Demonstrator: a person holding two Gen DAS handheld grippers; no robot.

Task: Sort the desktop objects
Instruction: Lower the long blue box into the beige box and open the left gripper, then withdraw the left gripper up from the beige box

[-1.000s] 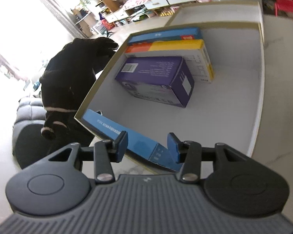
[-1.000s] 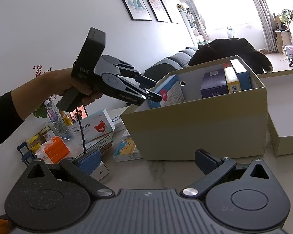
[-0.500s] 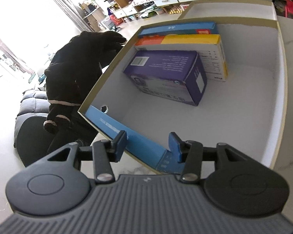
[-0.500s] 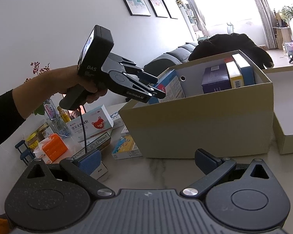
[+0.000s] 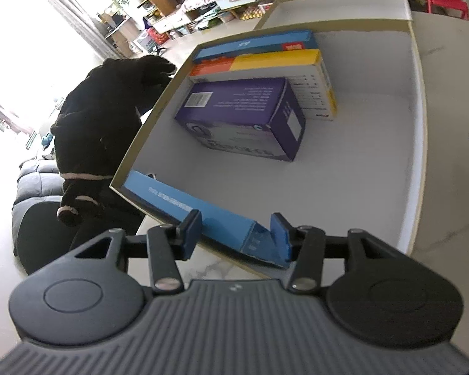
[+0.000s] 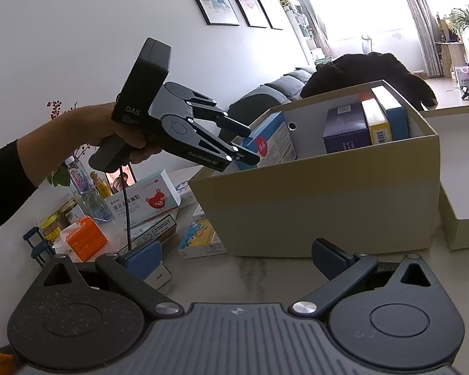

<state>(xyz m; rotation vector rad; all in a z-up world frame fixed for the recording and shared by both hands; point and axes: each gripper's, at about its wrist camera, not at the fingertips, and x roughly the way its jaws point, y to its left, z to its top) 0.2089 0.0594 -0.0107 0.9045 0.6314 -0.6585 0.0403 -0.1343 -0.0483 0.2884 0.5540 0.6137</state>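
Note:
My left gripper [image 5: 236,228] is shut on a flat blue box [image 5: 184,206] and holds it upright against the near wall inside the open cardboard box [image 5: 417,143]. The same gripper [image 6: 240,143] and blue box [image 6: 272,143] show in the right wrist view, at the cardboard box's left end [image 6: 328,193]. A purple box [image 5: 247,115], a yellow and white box [image 5: 281,65] and another blue box [image 5: 256,45] stand at the far end. My right gripper [image 6: 234,259] is open and empty, low over the table in front of the cardboard box.
Several loose items lie left of the cardboard box: a white box with a red bear [image 6: 143,200], an orange pack [image 6: 84,237], a small blue and yellow box [image 6: 200,237], bottles and jars [image 6: 78,181]. The box lid [image 6: 462,193] lies to the right.
My left gripper has moved the blue box a little further down into the cardboard box along its near wall. The right gripper has stayed where it was.

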